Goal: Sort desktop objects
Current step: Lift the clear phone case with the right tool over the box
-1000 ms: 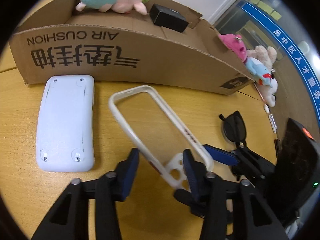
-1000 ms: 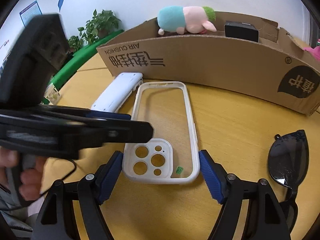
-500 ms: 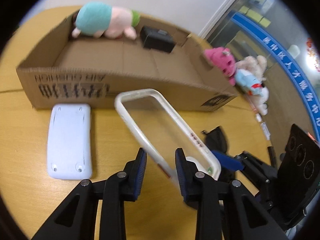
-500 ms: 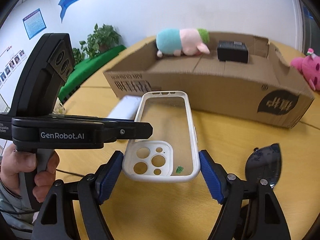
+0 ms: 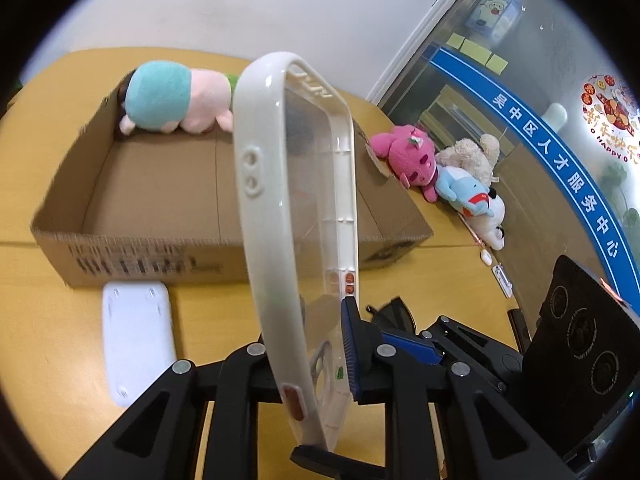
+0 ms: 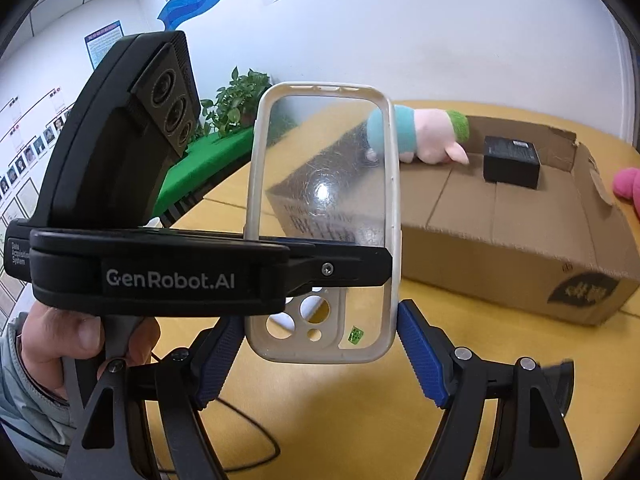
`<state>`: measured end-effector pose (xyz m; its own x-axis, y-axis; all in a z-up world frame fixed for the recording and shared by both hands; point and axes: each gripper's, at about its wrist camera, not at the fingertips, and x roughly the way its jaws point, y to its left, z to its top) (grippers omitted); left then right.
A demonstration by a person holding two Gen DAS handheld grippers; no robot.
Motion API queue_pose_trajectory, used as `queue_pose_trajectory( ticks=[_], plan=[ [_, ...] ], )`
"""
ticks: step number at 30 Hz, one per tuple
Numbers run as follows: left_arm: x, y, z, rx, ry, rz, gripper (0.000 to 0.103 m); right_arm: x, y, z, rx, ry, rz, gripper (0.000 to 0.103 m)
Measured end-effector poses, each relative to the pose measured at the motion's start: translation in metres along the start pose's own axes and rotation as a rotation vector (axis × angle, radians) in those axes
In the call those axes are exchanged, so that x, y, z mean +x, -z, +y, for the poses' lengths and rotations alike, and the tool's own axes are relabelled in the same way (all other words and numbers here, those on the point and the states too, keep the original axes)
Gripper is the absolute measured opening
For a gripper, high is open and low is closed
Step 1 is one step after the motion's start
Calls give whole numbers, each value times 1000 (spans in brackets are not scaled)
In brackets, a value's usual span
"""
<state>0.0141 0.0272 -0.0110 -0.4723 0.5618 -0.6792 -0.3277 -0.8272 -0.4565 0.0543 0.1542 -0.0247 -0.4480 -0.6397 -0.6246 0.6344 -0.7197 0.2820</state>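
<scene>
A clear phone case with a white rim is held up off the yellow table between both grippers, tilted nearly upright. My left gripper is closing on the case's long side rim, its pads pressing on it; from the right wrist it reaches in from the left. My right gripper spans the width of the case near the camera cutout, with a blue pad against each side. Behind stands an open cardboard box holding a teal and pink plush and a small black box.
A white oblong device lies on the table in front of the box. Black sunglasses lie to the right, under the right gripper. Pink, beige and blue plush toys sit past the box's right end. A person's hand holds the left gripper's handle.
The case has gone from lying flat on the table to raised and tilted upright. The left jaws have narrowed onto its side rim. Both grippers have risen, and the box's inside now shows.
</scene>
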Motion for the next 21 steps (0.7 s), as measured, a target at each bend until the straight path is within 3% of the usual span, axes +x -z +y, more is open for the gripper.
queue_pose_trajectory(
  ticks=[11,16,21],
  plan=[
    [6,-90,40,19,5,-32,19,36,-99,-36,33,7,-73,75],
    [26,-124,76,-22,-52,24,19,79,-137,-58,46,42,-1,75],
    [56,-132,118,-98,-118,112,21,130,-141,-88,149,17,114,75]
  ],
)
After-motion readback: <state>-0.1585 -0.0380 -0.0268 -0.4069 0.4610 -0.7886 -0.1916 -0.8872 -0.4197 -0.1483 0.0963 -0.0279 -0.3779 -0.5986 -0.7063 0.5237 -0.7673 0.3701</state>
